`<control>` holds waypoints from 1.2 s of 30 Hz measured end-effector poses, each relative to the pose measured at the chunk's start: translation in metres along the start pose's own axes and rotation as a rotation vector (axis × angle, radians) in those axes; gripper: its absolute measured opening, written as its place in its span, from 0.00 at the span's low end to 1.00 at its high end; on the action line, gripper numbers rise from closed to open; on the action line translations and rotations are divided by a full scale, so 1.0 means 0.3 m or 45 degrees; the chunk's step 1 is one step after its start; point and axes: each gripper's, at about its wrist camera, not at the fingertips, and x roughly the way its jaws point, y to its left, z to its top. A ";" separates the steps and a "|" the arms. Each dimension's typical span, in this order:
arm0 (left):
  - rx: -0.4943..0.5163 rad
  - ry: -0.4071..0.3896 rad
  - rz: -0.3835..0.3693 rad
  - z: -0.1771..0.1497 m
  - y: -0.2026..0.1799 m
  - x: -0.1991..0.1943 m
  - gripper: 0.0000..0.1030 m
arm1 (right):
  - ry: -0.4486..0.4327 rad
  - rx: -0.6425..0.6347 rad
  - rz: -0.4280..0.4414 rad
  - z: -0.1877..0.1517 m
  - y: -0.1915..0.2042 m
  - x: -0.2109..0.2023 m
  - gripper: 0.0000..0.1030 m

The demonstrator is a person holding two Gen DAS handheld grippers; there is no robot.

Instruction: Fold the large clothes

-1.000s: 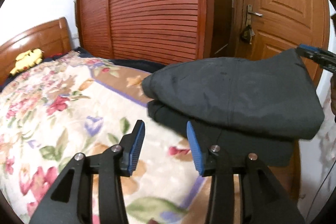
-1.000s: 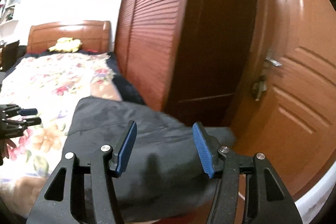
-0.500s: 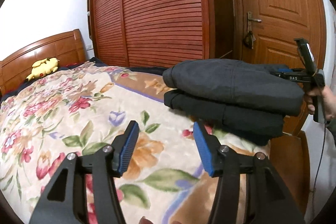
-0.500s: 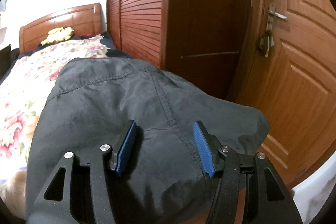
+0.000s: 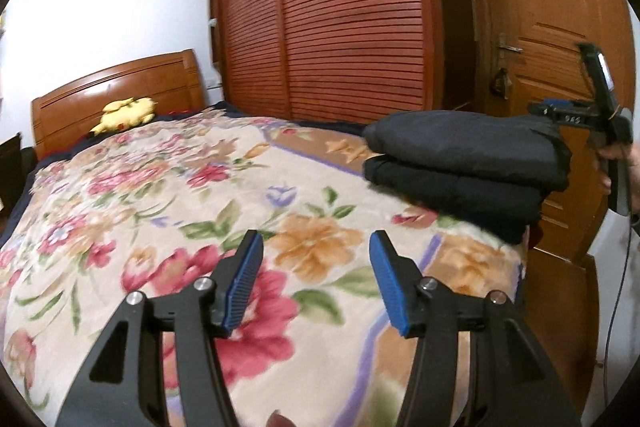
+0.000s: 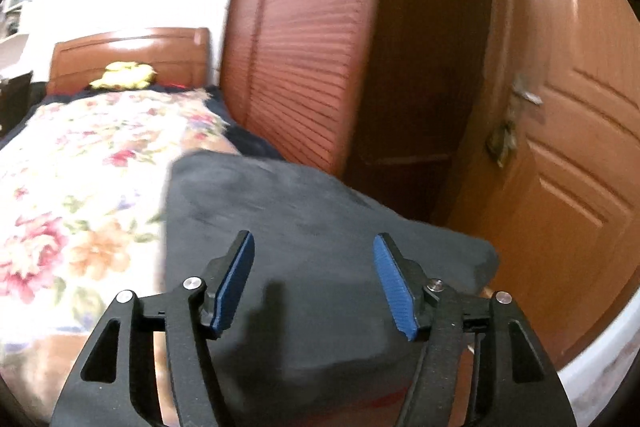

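A dark grey garment point(image 5: 464, 163) lies folded in a thick stack at the right corner of the bed's foot, on the floral blanket point(image 5: 168, 195). It fills the lower middle of the right wrist view point(image 6: 320, 259). My left gripper point(image 5: 316, 279) is open and empty, above the blanket, well short of the stack. My right gripper point(image 6: 314, 281) is open and empty, just above the stack's near edge. The right gripper also shows in the left wrist view point(image 5: 548, 109), beside the stack's right end.
A slatted wooden wardrobe point(image 5: 344, 27) stands along the bed's far side. A wooden door point(image 6: 568, 155) with a metal handle is next to the stack. A yellow plush toy point(image 5: 124, 113) lies against the headboard point(image 5: 120, 95).
My left gripper has pulled back from the stack across the blanket. My right gripper has let go of the top layer, which now lies flat, and has lifted back a little.
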 end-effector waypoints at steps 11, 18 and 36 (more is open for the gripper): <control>-0.093 0.029 0.240 -0.155 0.213 -0.111 0.53 | -0.060 -0.065 0.315 -0.011 0.497 -0.052 0.75; -0.176 0.038 0.347 -0.254 0.364 -0.153 0.53 | -0.014 -0.083 0.537 -0.117 0.867 0.011 0.75; -0.370 0.013 0.675 -0.464 0.756 -0.179 0.53 | -0.093 -0.123 0.765 -0.195 1.424 0.026 0.75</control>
